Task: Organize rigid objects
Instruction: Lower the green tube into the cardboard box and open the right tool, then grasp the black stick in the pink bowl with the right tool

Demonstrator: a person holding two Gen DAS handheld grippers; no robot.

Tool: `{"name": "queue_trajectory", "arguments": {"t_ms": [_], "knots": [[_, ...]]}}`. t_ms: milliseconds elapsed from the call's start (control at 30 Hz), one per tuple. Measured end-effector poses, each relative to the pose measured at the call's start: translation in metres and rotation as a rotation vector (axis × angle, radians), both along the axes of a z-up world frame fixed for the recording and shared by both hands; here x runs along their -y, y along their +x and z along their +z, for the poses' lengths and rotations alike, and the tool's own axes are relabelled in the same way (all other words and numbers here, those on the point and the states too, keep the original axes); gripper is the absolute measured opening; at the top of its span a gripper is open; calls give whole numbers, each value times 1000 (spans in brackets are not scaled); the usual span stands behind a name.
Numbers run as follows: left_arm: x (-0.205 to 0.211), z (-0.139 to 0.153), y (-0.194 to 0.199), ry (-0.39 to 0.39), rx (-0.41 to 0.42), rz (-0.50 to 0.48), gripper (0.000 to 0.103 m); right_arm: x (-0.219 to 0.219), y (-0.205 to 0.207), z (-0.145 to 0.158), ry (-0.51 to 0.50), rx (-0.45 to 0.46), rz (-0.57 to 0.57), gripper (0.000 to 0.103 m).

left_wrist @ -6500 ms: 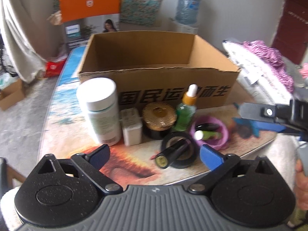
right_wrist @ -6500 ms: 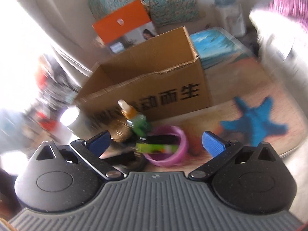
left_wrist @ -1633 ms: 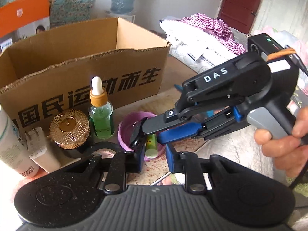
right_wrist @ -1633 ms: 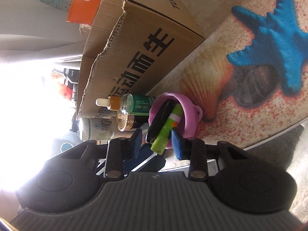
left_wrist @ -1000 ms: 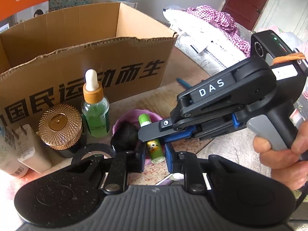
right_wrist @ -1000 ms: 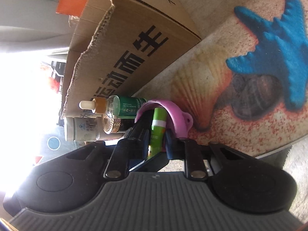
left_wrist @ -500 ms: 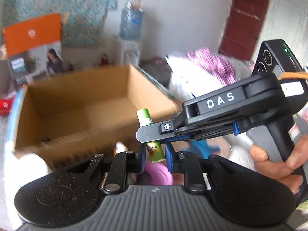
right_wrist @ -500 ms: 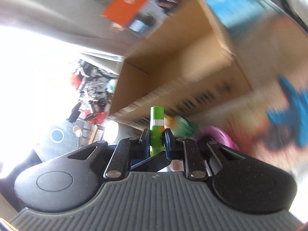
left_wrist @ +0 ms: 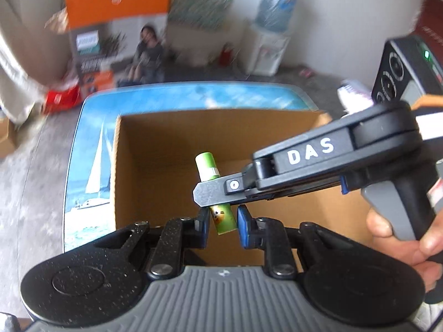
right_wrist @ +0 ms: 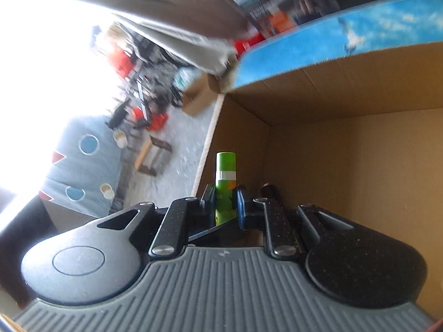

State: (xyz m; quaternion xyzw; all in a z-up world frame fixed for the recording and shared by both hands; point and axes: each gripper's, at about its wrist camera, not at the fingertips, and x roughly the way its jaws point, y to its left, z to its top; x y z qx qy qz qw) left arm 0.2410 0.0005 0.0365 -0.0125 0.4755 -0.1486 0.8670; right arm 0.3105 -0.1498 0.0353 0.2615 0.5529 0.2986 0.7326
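Note:
My right gripper (right_wrist: 225,203) is shut on a green lip balm tube (right_wrist: 226,175) and holds it over the open cardboard box (right_wrist: 346,166). In the left wrist view the same tube (left_wrist: 211,175) hangs above the box floor (left_wrist: 166,182), clamped by the right gripper (left_wrist: 210,193) that reaches in from the right. My left gripper (left_wrist: 223,221) sits just below, its blue pads either side of the tube's lower end with narrow gaps. A dark object (right_wrist: 270,191) shows just past the right gripper's finger; I cannot tell what it is.
The box stands on a table with a blue sea-print cover (left_wrist: 91,166). An orange and grey product carton (left_wrist: 116,30) and a water dispenser (left_wrist: 272,27) stand behind it. The other small items on the table are out of view.
The right gripper closed on the green tube in the pink bowl, lifted it and carried it over the box. The left gripper followed along and now looks down into the box.

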Motion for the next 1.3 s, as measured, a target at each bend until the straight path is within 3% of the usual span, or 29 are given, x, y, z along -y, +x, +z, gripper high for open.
{"name": "queue_trajectory", "arguments": {"t_ms": [133,333,533,600,767,1000,1167,1300], "knots": [[-6,-24,20,89,-61,27,22,-22,29,-34,-51,-64,29,15],[2,-36,26,200,-48,34,25,-50,57,-65,-86,-96,58,15],[4,-31,23,219,-23,48,25,-64,76,-88,-96,-120,55,19],[3,-27,21,214,-11,56,29,-60,73,-87,-89,-118,43,26],[-4,-12,12,172,33,73,31,-47,61,-71,-71,-85,18,29],[-16,29,-26,74,135,83,37,-7,30,-26,18,11,-55,29],[-22,56,-66,12,206,57,41,40,-22,17,108,119,-97,29],[-18,62,-101,-22,246,12,49,78,-85,43,171,222,-136,29]]}}
